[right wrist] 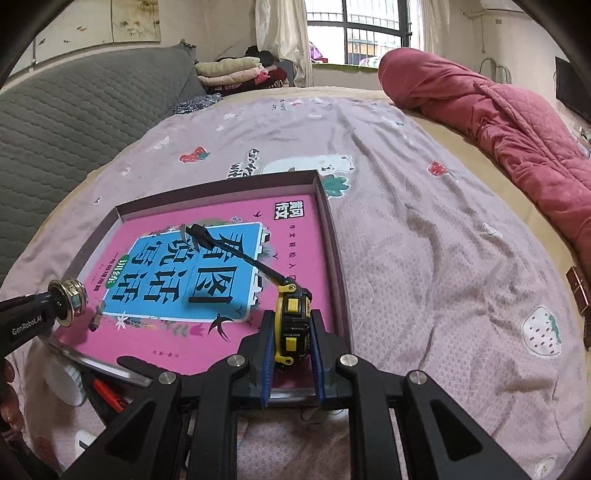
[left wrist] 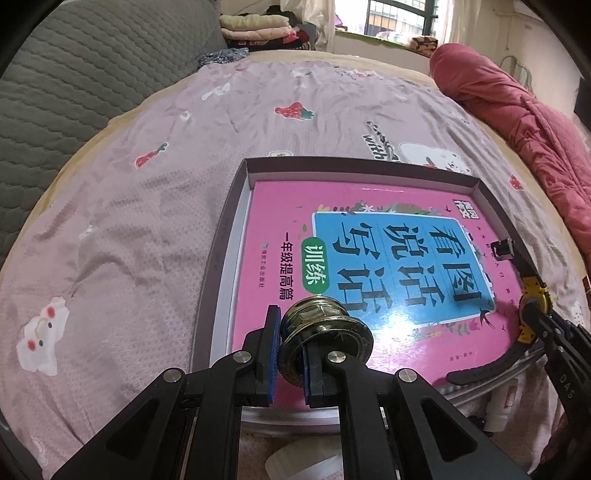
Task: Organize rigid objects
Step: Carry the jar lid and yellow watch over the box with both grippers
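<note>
Hovering over the book (left wrist: 332, 258) in the box (left wrist: 221, 236), left tongs (left wrist: 288, 350) clamp a knob (left wrist: 325, 332) at 6 o'clock, right tongs (right wrist: 293, 343) a watch (right wrist: 291, 317) at 4 o'clock; neither yet released.

This is a bedroom in a home. A wide bed fills both views, spread with a mauve sheet (right wrist: 424, 240) printed with strawberries and cartoon bears. At ten o'clock a grey quilted headboard (right wrist: 85, 107) rises behind it. At one to two o'clock a rolled red quilted duvet (right wrist: 498, 122) lies along the bed's edge. At twelve o'clock folded clothes (right wrist: 236, 72) are stacked near a barred window (right wrist: 369, 29) with pale curtains (right wrist: 280, 33). A dark flat screen (right wrist: 572, 92) hangs on the wall at three o'clock.
</note>
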`<move>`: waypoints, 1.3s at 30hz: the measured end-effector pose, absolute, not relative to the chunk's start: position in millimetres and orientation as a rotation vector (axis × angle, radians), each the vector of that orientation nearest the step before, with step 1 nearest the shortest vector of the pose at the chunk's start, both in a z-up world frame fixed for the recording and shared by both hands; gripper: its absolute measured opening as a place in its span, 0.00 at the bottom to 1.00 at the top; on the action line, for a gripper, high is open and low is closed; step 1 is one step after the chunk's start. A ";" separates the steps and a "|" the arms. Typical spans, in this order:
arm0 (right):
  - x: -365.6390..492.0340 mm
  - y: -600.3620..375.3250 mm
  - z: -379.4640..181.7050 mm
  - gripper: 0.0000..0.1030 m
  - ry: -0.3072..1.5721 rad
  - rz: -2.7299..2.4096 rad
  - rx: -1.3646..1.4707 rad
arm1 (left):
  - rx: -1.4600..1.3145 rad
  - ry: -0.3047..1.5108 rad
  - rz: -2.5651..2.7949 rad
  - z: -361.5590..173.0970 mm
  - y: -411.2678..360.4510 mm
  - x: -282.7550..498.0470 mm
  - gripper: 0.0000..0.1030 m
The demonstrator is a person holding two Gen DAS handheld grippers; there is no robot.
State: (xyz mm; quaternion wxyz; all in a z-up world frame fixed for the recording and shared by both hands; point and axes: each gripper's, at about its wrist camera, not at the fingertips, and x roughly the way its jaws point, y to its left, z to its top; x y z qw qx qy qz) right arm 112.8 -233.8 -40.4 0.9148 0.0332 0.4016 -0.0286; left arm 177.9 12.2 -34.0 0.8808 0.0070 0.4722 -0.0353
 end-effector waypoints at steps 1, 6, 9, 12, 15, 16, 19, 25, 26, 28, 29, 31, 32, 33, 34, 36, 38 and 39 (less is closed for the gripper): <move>112.4 -233.5 -40.5 0.17 0.828 -0.061 0.068 | 0.015 0.988 -0.074 -34.9 12.3 178.6 0.09; 111.8 -232.8 -40.7 0.17 0.826 -0.074 0.051 | 0.012 1.012 -0.064 -38.7 13.9 180.3 0.10; 111.5 -231.6 -40.7 0.17 0.827 -0.075 0.047 | 0.010 1.031 -0.063 -41.6 14.7 181.4 0.10; 111.6 -231.4 -40.5 0.17 0.828 -0.075 0.048 | -0.003 1.065 -0.056 -45.8 17.4 184.2 0.10; 111.0 -232.5 -40.4 0.17 0.828 -0.075 0.051 | -0.010 1.084 -0.057 -47.1 19.7 185.6 0.11; 110.7 -232.7 -40.5 0.17 0.829 -0.075 0.053 | -0.007 1.086 -0.054 -46.4 19.9 186.0 0.12; 109.9 -232.4 -41.0 0.17 0.828 -0.077 0.056 | -0.008 1.090 -0.051 -45.1 21.4 186.6 0.15; 110.7 -234.3 -40.1 0.17 0.830 -0.075 0.071 | -0.014 1.088 -0.047 -40.7 22.7 183.9 0.21; 110.4 -234.3 -40.1 0.17 0.830 -0.075 0.071 | -0.009 1.091 -0.048 -39.7 22.6 183.3 0.21; 111.0 -234.2 -39.9 0.17 0.831 -0.075 0.072 | -0.005 1.091 -0.045 -37.2 24.1 182.3 0.22; 111.1 -234.4 -39.9 0.17 0.831 -0.075 0.073 | -0.006 1.088 -0.042 -35.3 25.0 182.3 0.22; 111.2 -234.1 -39.7 0.17 0.832 -0.075 0.077 | -0.004 1.082 -0.036 -32.5 27.0 183.2 0.24; 111.1 -233.9 -39.7 0.17 0.832 -0.075 0.077 | -0.004 1.080 -0.031 -31.3 27.9 184.1 0.25; 111.0 -233.9 -39.6 0.17 0.832 -0.074 0.079 | -0.007 1.078 -0.029 -30.3 28.7 185.4 0.26; 111.1 -233.9 -39.4 0.17 0.832 -0.073 0.079 | -0.008 1.076 -0.026 -29.4 29.5 186.2 0.27; 111.6 -234.6 -39.1 0.17 0.833 -0.071 0.080 | -0.014 1.072 -0.026 -26.8 31.1 186.8 0.27; 111.8 -235.0 -38.9 0.17 0.833 -0.072 0.081 | -0.019 1.065 -0.026 -23.3 32.6 186.5 0.28; 111.8 -235.0 -38.8 0.17 0.833 -0.072 0.081 | -0.019 1.063 -0.026 -22.5 32.9 186.5 0.28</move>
